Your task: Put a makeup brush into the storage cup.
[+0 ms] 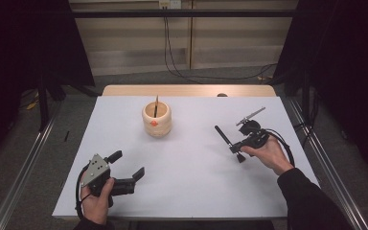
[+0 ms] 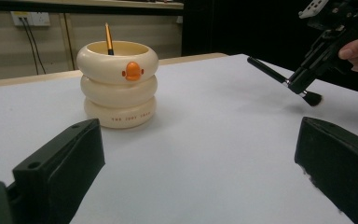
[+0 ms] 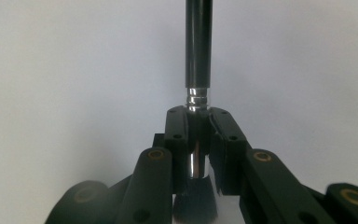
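Now the right gripper holds the brush handle-end toward the cup.

The ringed ceramic pot is cream with an orange beak-shaped knob and small brown lettering, and holds an orange-handled stick. The slim makeup brush has a glossy black handle, silver metal collar and dark bristles. The table top is plain white with a light wooden far edge.

**Brush held above the white worktop**

We see the right gripper closed on a black brush, lifted over the worktop. The left gripper rests near the front edge, jaws apart. A cream holder stands behind.
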Tool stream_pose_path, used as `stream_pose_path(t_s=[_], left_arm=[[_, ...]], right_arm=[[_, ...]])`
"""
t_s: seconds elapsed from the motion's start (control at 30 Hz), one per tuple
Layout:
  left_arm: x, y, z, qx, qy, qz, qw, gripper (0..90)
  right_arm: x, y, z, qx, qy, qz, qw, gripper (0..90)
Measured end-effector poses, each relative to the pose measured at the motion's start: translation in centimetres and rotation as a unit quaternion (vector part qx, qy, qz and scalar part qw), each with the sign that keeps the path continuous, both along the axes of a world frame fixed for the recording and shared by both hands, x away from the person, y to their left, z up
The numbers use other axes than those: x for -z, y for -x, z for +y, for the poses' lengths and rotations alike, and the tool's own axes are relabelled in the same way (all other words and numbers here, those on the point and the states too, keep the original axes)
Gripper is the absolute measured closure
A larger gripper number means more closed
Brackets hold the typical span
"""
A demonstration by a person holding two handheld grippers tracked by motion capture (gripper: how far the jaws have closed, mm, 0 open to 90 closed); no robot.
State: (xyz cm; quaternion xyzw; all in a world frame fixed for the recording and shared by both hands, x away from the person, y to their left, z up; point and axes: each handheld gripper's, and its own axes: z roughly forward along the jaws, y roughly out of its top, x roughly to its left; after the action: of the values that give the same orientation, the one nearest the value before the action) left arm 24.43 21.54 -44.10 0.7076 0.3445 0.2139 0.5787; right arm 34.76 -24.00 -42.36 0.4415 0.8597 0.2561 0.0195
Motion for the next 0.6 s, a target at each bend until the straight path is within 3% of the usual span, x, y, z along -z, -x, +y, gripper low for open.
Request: stream_pose_path(t_s=[0.27, 0.6], left_arm=[[0.0, 0.0, 0.0, 0.000, 0.001, 0.001, 1.0000, 1.4], [0.0, 0.0, 0.0, 0.000, 0.002, 0.001, 1.0000, 1.4]], right_arm=[[-0.6, 0.9, -1.2, 0.007, -0.045, -0.064, 0.9969, 78.2], [-0.8, 1.7, -2.1, 0.029, -0.084, -0.109, 0.9900, 78.2]])
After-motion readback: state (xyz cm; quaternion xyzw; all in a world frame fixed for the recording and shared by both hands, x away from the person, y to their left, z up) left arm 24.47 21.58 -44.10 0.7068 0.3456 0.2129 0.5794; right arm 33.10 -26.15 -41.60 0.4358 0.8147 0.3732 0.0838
